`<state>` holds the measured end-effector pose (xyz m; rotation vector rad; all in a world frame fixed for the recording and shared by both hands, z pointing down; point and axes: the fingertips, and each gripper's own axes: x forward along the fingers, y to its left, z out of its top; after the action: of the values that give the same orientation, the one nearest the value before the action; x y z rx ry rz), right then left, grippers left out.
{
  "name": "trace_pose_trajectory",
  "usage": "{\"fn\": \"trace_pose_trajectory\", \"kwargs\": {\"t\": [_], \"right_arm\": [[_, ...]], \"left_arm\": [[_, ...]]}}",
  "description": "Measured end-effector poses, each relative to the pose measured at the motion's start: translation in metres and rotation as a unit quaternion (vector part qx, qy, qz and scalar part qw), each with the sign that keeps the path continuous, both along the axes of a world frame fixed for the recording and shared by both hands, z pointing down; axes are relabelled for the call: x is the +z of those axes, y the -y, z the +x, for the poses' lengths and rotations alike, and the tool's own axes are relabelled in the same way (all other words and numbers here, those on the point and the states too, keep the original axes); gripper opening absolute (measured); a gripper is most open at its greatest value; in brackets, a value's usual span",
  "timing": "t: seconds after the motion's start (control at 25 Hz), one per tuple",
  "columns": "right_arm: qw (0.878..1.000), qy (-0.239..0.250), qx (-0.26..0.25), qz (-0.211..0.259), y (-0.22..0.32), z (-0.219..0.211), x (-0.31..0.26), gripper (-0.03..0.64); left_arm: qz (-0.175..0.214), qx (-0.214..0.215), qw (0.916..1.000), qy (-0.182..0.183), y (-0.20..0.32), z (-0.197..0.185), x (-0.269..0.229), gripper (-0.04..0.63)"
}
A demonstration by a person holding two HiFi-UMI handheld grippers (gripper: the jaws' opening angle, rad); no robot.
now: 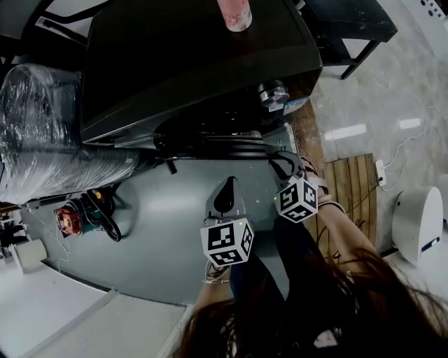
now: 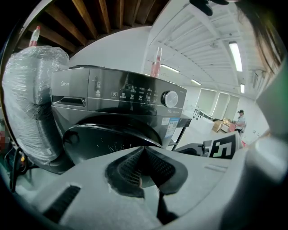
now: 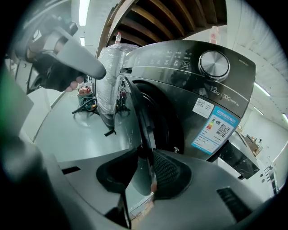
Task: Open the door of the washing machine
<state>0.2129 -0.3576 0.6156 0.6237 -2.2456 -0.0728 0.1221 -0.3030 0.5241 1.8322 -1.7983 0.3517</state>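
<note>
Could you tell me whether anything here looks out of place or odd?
A pink bottle stands on top of the washing machine, an odd perch, and tangled cables lie loose on the floor beside a plastic-wrapped bundle.

The washing machine (image 1: 196, 63) and its door (image 3: 136, 105) were glossy dark grey, its label (image 3: 219, 128) blue and white, the bottle (image 1: 234, 14) pink, the floor (image 1: 161, 231) grey-green.

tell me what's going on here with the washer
A person is opening the dark grey front-loading washing machine. The right gripper is clamped on the edge of its round dark door, which already stands partly ajar. The left gripper, jaws together and empty, hangs in front of the machine, touching nothing.
</note>
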Motion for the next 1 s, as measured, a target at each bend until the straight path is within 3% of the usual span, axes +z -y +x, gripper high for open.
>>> {"fn": "trace_pose_trajectory", "kwargs": {"t": [1.0], "right_arm": [[0.989, -0.057, 0.133, 0.015, -0.052, -0.002, 0.007, 0.112]], "left_arm": [[0.017, 0.122, 0.9923, -0.011, -0.060, -0.066, -0.001, 0.014]]}}
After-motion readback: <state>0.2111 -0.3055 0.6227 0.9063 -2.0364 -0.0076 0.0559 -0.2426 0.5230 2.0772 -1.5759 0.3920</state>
